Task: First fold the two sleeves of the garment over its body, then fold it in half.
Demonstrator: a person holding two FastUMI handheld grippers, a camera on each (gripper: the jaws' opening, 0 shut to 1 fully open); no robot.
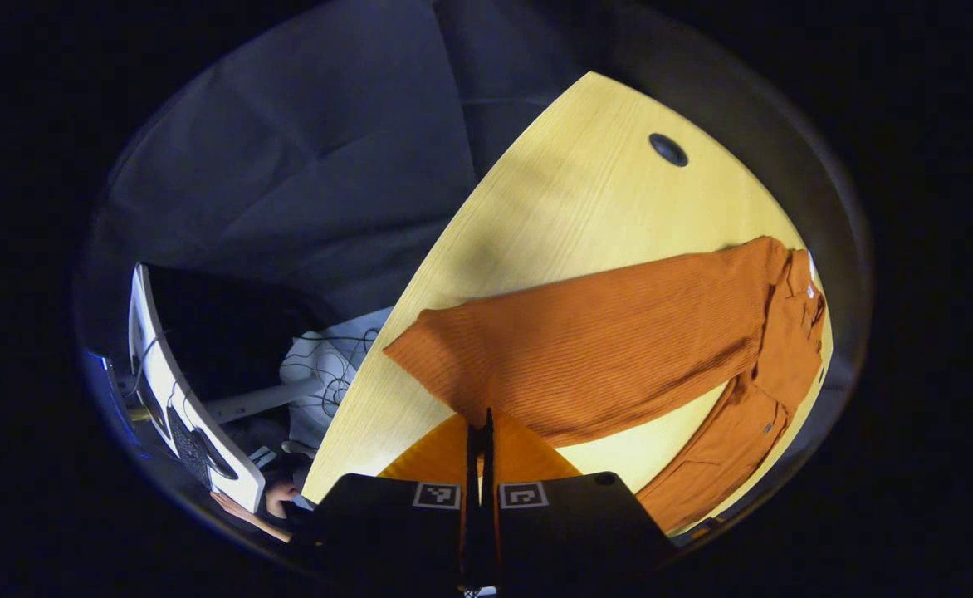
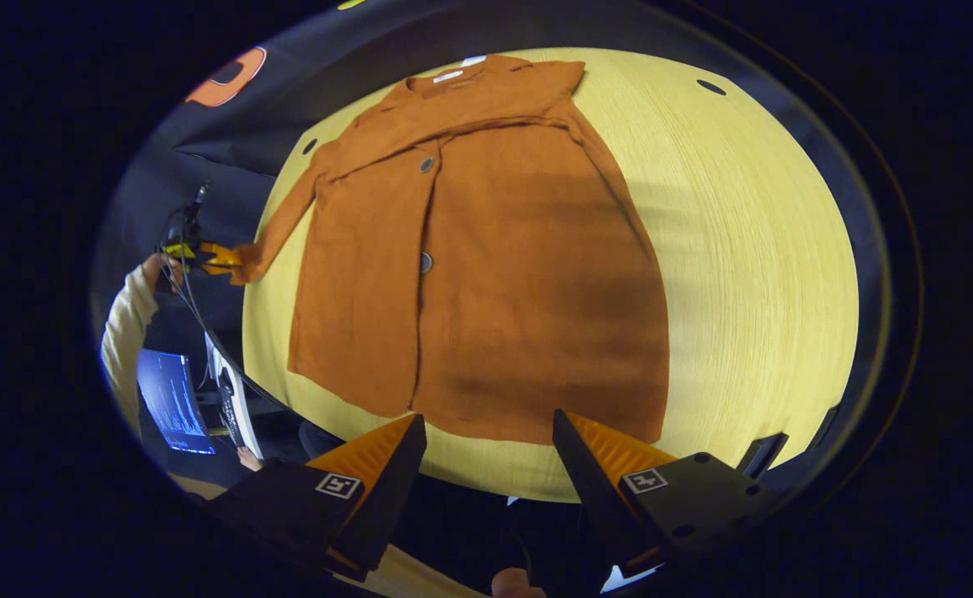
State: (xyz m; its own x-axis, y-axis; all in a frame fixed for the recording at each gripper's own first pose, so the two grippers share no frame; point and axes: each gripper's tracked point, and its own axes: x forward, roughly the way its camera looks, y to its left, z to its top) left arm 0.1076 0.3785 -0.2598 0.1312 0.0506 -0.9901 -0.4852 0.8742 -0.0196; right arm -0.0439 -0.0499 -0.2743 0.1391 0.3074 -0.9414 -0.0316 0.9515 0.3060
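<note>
An orange button-front garment [image 2: 520, 291] lies flat on the round wooden table [image 2: 752, 274], collar at the far side and hem toward me. One sleeve [image 2: 287, 212] stretches out to the left, and my left gripper [image 2: 204, 257] holds its cuff at the table's edge. In the left gripper view that ribbed sleeve [image 1: 603, 349] hangs a little above the tabletop, with the left gripper [image 1: 478, 428] shut on its near edge. A band of cloth crosses the chest below the collar; it looks like the other sleeve, folded over. My right gripper [image 2: 489, 428] is open just above the hem.
A dark cable hole [image 2: 711, 86] sits in the table's far right part. Left of the table are a lit screen [image 2: 169, 399], a white desk with a keyboard [image 1: 188, 415], cables, and a person's sleeve [image 2: 125, 332]. Bare wood lies right of the garment.
</note>
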